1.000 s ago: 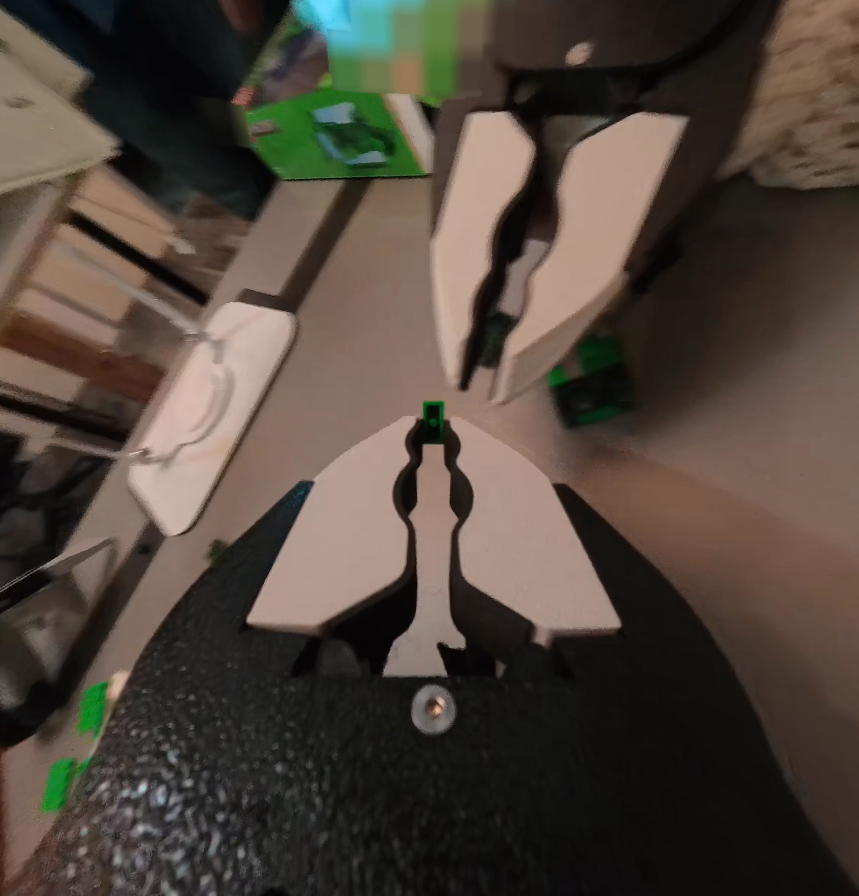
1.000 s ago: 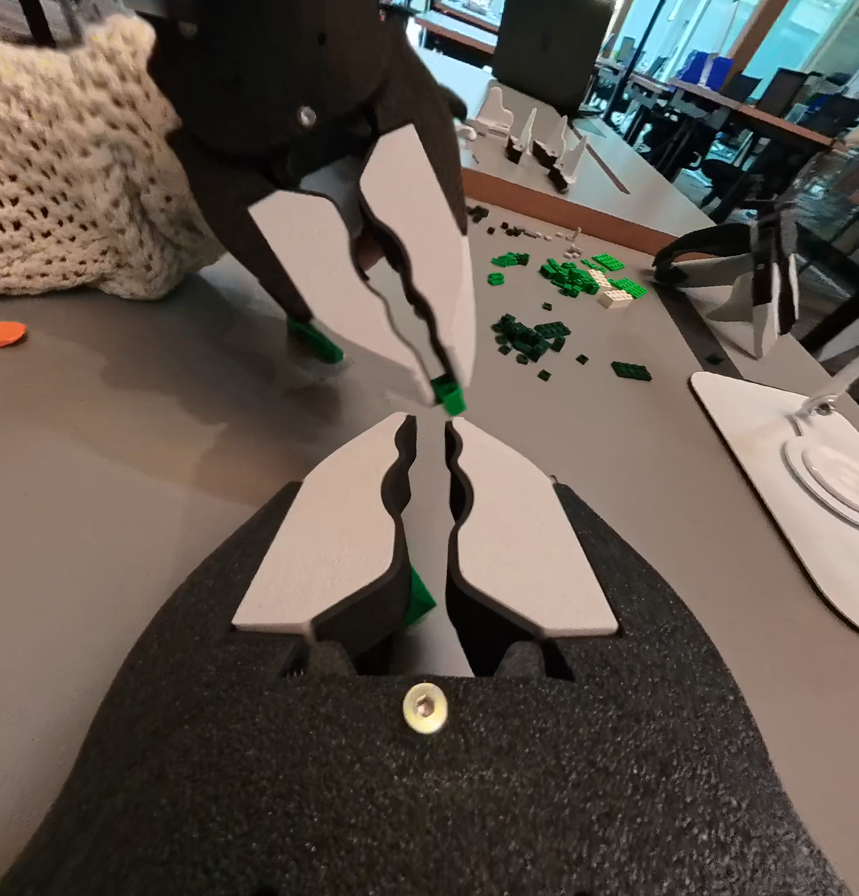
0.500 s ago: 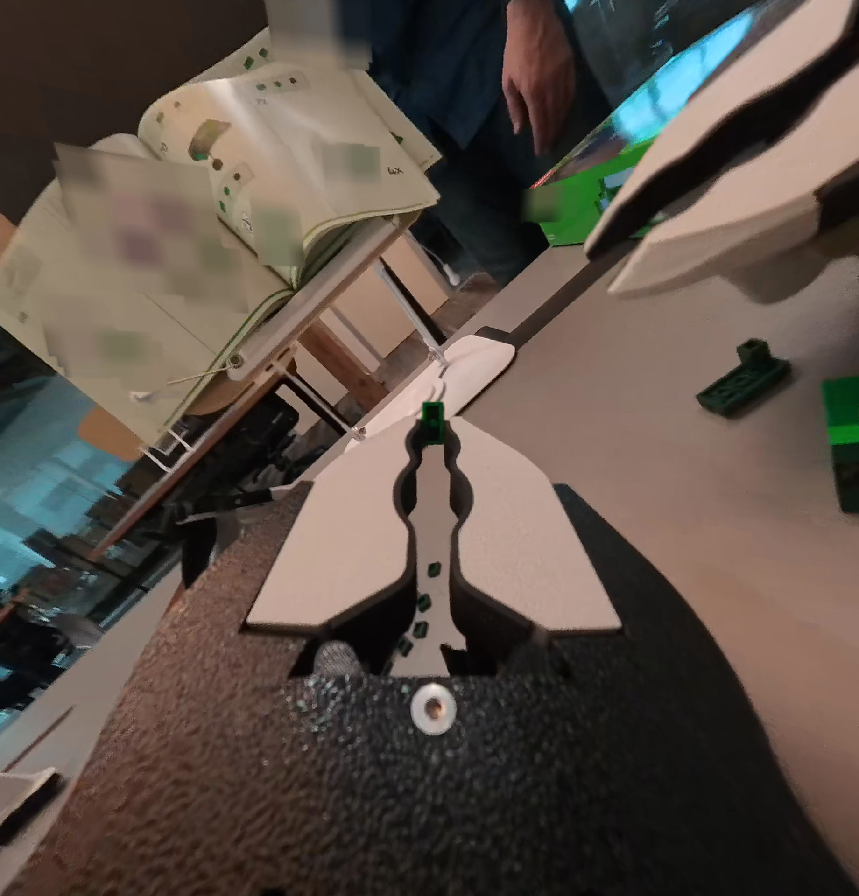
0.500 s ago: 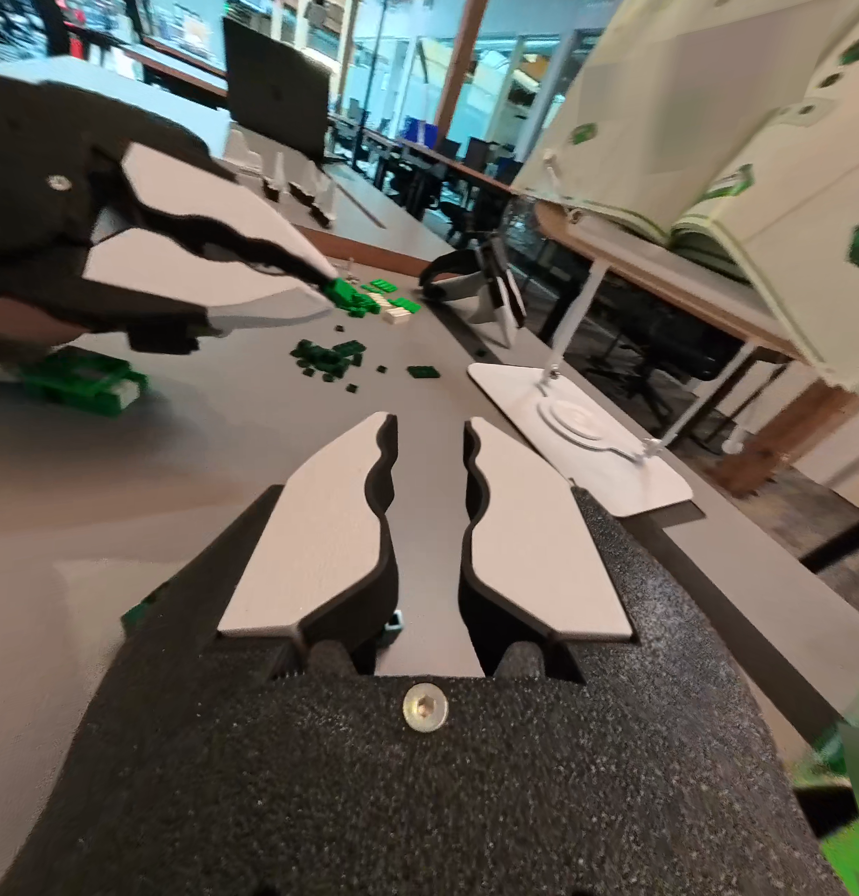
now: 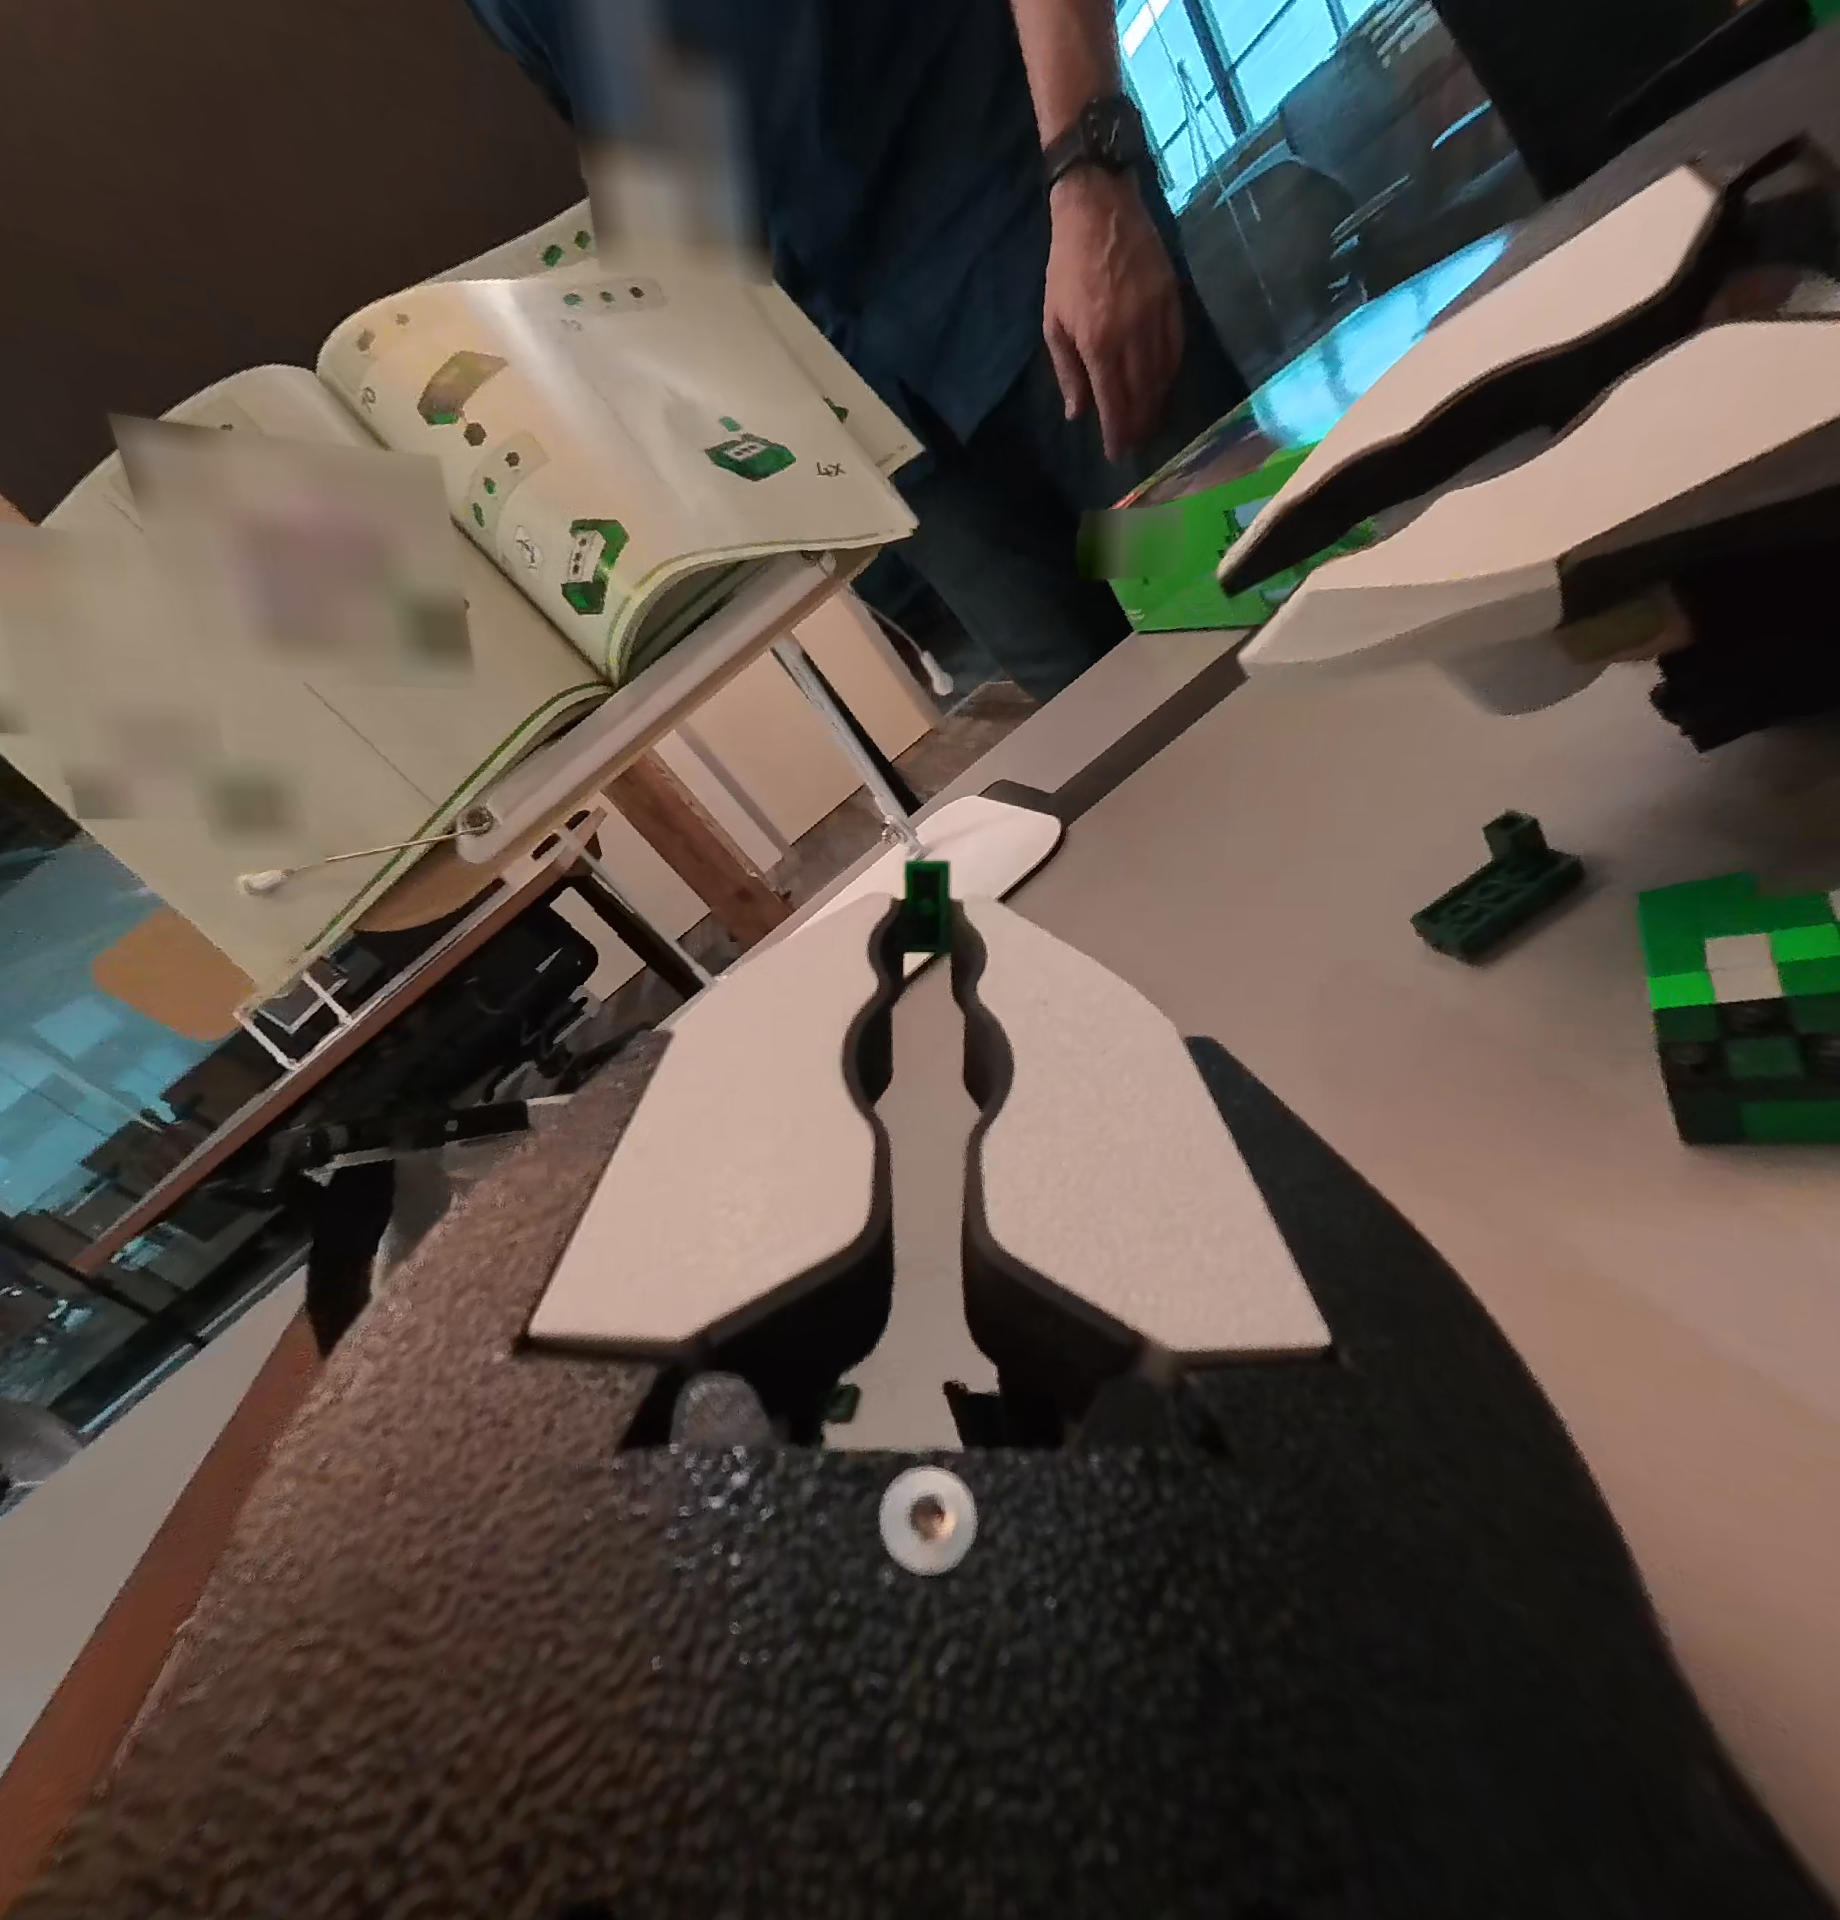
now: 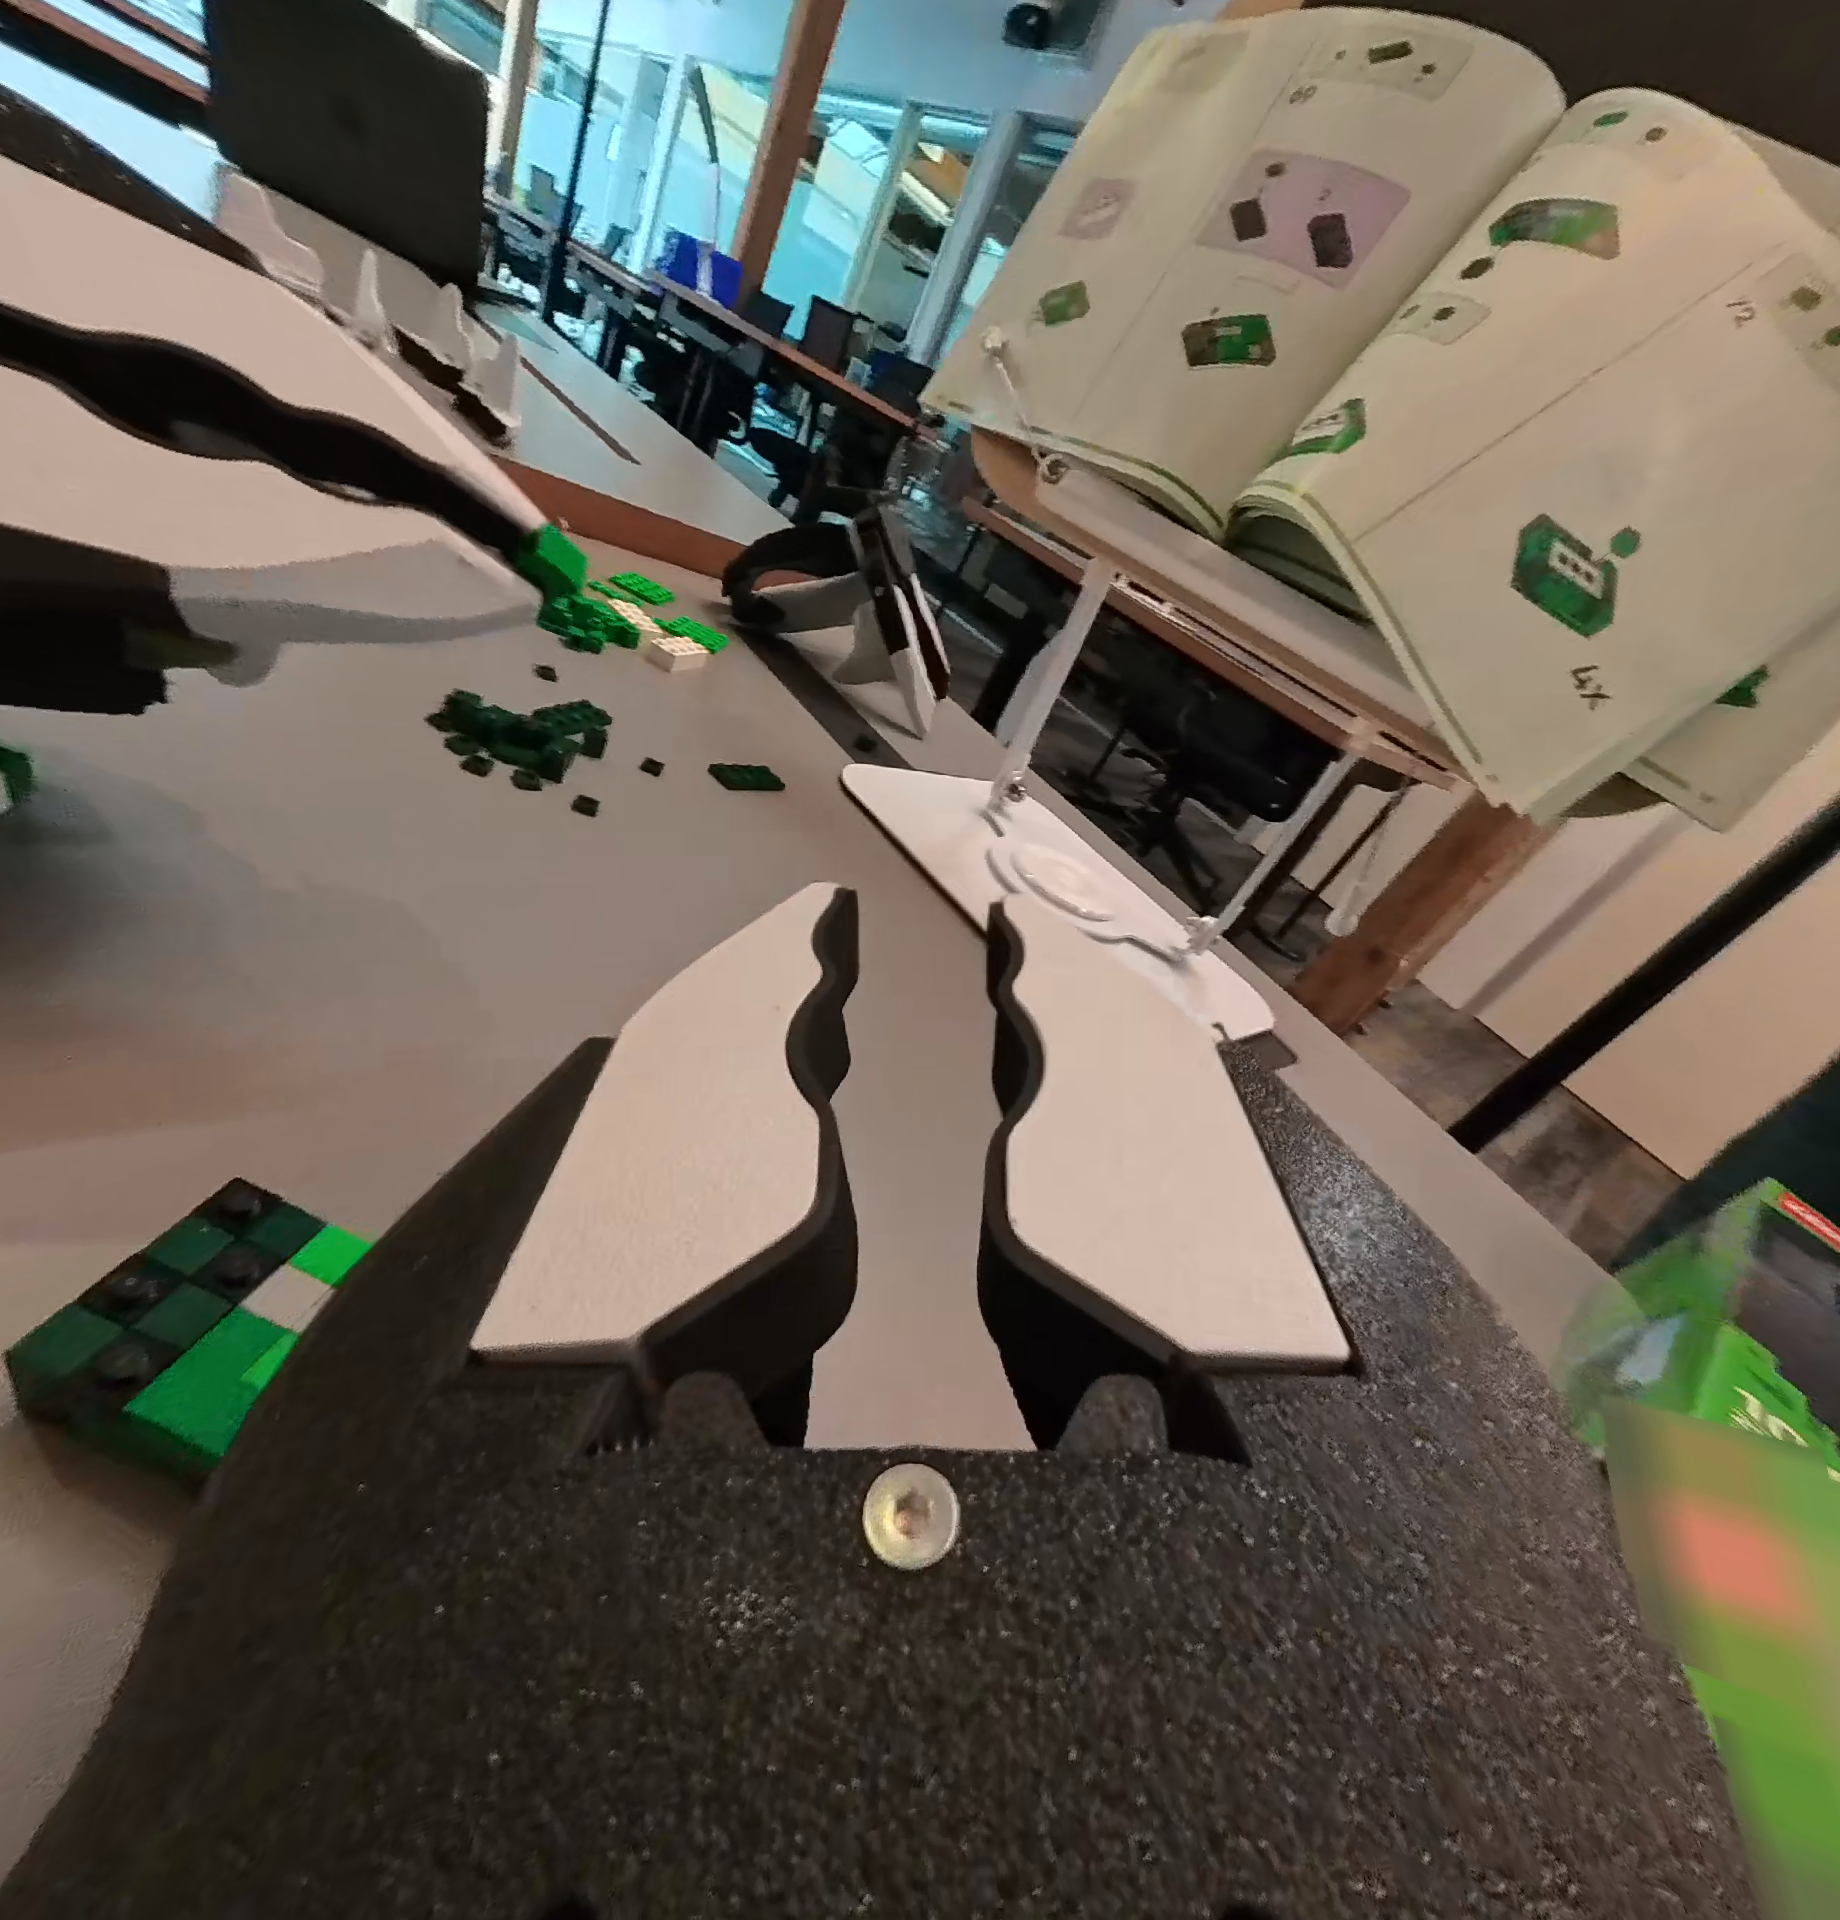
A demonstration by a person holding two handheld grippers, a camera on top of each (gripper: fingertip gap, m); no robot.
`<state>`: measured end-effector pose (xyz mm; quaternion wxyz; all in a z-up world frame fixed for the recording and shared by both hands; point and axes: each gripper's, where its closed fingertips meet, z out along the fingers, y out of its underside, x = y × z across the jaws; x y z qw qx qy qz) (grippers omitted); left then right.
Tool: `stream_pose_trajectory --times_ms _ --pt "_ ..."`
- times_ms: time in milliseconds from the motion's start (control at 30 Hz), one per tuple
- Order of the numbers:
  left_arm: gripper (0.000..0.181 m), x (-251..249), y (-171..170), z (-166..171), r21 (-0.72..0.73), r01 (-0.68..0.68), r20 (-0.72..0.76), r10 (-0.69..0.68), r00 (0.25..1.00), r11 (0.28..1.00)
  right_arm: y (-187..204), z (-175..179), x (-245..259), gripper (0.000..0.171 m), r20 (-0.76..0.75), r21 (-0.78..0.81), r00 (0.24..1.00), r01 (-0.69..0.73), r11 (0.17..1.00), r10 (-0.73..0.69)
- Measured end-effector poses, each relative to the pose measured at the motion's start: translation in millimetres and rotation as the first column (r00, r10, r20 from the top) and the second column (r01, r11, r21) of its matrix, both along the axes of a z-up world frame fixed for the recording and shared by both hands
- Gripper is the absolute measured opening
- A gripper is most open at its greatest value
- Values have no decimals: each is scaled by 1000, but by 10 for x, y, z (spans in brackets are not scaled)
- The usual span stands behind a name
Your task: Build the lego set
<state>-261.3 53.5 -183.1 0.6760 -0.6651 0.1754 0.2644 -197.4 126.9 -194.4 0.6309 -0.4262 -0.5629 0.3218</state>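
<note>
My left gripper [image 5: 926, 920] is shut on a small green brick [image 5: 924, 906] pinched at its fingertips, held above the grey table [image 5: 1363, 1226]. It also shows at the left of the right wrist view [image 6: 526, 551] with the brick [image 6: 550, 556] at its tip. My right gripper [image 6: 921, 914] is open and empty; it shows at the upper right of the left wrist view [image 5: 1248, 582]. A green checkered lego block [image 5: 1773, 1023] lies on the table, also in the right wrist view [image 6: 183, 1340]. A dark green bracket piece [image 5: 1498, 888] lies near it.
An open instruction booklet [image 6: 1435, 343] rests on a white stand [image 6: 1051, 883] at the table's edge. Loose green and white bricks [image 6: 542, 717] are scattered farther off. A green box [image 6: 1747, 1340] is at right. A person [image 5: 999, 260] stands beyond the table. Some 10 centimetres of space lies between my two pairs of fingers. The dark green bracket piece [image 5: 1498, 888] is closer to my right gripper, around 8 centimetres from its tips; the left tips are 12 centimetres off.
Both grippers swung away from facing each other toward the booklet. The right gripper opened wider. The left gripper kept hold of the small green brick.
</note>
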Motion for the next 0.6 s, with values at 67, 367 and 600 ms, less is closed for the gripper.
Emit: stream_pose_trajectory --times_ms 67,367,600 --pt "8 -8 -8 17 11 11 26 -12 1000 1000 28 16 19 23 -8 33 999 43 999 -42" --pt "8 -40 -23 42 31 60 134 -63 989 998 53 1 159 20 13 163 965 255 953 -260" --pt "8 -82 -9 53 42 87 213 -94 973 995 100 85 308 20 -51 80 939 343 936 -340"
